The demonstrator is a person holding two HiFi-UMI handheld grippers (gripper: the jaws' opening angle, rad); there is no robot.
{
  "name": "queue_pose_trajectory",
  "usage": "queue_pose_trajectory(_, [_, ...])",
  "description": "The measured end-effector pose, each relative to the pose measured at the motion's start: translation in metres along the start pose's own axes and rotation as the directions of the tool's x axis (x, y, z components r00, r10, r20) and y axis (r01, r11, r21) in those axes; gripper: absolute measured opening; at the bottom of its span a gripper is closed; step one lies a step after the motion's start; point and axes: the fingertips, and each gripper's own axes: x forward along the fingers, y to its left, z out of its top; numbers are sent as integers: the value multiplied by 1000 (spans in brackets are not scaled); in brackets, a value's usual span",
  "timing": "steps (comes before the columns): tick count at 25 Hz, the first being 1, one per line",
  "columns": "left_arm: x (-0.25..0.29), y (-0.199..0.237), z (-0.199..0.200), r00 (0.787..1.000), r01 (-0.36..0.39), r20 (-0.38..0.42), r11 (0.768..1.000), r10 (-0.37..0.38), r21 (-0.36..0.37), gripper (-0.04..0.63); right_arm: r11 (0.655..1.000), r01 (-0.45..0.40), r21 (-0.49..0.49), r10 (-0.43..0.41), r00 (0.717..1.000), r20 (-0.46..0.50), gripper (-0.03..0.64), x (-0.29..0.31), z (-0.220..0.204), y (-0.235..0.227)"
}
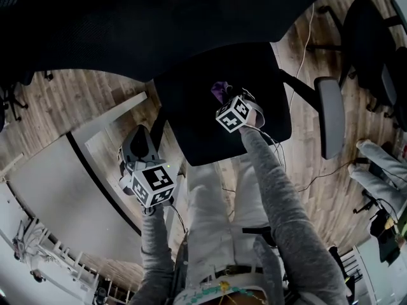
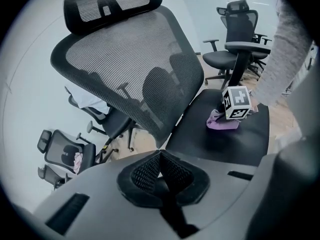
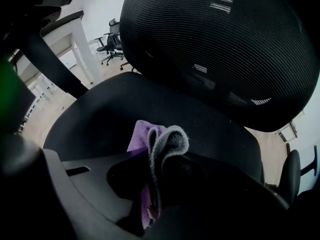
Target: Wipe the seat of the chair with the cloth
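Right gripper [image 3: 151, 186]: jaws clamped on purple cloth [image 3: 162, 140], which rests mid-seat [image 3: 100, 109]. Left gripper [image 2: 160, 173]: jaws together, empty, beside chair. Risk: a hard drag may pull the bunched fold loose.

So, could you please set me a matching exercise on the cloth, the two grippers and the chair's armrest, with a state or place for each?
Things:
1. cloth
2. left gripper
3. right gripper
4. armrest

States or places:
A. shut on the cloth
B. beside the seat, nothing touching it
C. purple, resting on the seat
D. shut on nothing, held clear of the seat

Pairs: 1-C, 2-D, 3-A, 4-B.
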Motion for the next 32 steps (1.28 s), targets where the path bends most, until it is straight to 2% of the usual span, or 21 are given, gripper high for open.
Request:
queue_pose_trajectory(21, [0,-1,-1,1000,-12,-12,1000,12,25,-2,998,53,44,-52,998,-18,52,-16,-32,-42])
queue_pose_trajectory(27, [0,-1,-1,1000,-8,-11,1000,8,25,-2,994,108,17,-108,994,-18,52,-21,-41,-57])
queue_pose_trajectory(32, [1,-1,-1,1000,-13,-16,999,14,33,-2,993,121,9,-121,992,-28,52,-26,-51,-67])
